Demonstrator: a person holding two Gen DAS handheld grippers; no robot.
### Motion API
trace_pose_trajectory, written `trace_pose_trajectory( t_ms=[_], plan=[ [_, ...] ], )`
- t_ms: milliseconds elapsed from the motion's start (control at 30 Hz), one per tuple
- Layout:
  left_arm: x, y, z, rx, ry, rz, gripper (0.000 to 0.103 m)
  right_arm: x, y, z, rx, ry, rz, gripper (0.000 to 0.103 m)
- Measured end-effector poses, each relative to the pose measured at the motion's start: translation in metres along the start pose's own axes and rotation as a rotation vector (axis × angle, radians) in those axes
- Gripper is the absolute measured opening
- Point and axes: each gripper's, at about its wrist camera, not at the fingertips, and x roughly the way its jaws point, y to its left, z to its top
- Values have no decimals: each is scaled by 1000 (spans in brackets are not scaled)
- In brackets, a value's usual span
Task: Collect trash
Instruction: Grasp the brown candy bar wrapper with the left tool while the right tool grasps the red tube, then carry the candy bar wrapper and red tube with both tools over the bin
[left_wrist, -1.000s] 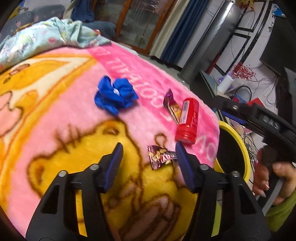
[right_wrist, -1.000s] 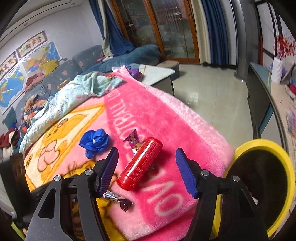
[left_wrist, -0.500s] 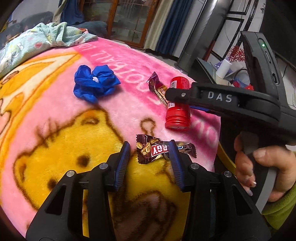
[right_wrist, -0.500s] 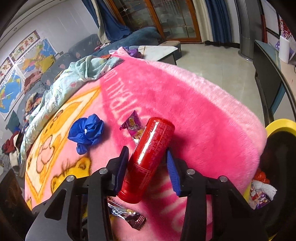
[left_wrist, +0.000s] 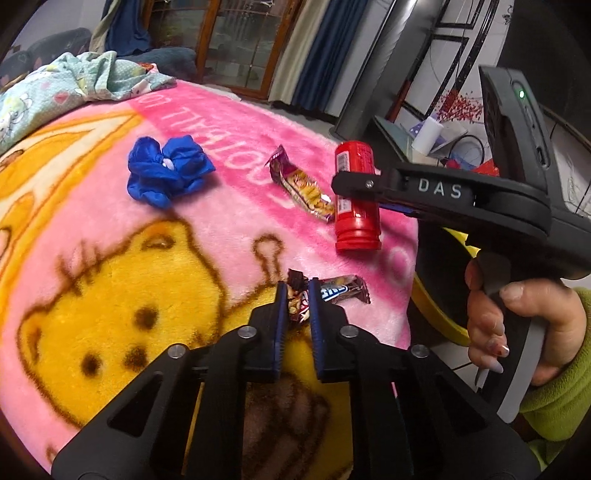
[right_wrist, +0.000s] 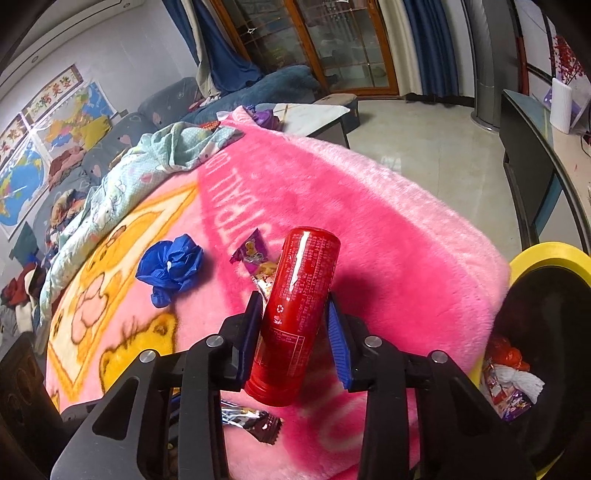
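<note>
Pink cartoon blanket (left_wrist: 229, 206) over bed; glazed doors, blue curtains behind. Left gripper (left_wrist: 295, 302): jaws clamped on brown snack wrapper (left_wrist: 332, 290). Right gripper (right_wrist: 295, 328): jaws clamped on red bottle (right_wrist: 299, 302). Right view only: yellow-rimmed bin (right_wrist: 546, 254), wall maps.

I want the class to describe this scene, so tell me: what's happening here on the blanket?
A person is clearing trash off a pink blanket with tongs in each hand. The left tongs have shut on a brown wrapper. The right tongs have closed on a red can. A blue wad and a second wrapper lie on the blanket. A yellow-rimmed bin beside it already holds some trash.
</note>
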Motion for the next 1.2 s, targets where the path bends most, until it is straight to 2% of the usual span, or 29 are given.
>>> trace_pose_trajectory(
  t_ms=[400, 733, 1200],
  plan=[
    [-22, -7, 10, 6, -79, -27, 4, -27, -7, 7, -29, -50, -24, 31],
    [-31, -31, 21, 45, -125, -49, 4, -56, -24, 13, -28, -101, -56, 31],
    [-35, -69, 27, 115, -145, -85, 4, -96, -51, 13, -3, -162, -97, 31]
  ],
)
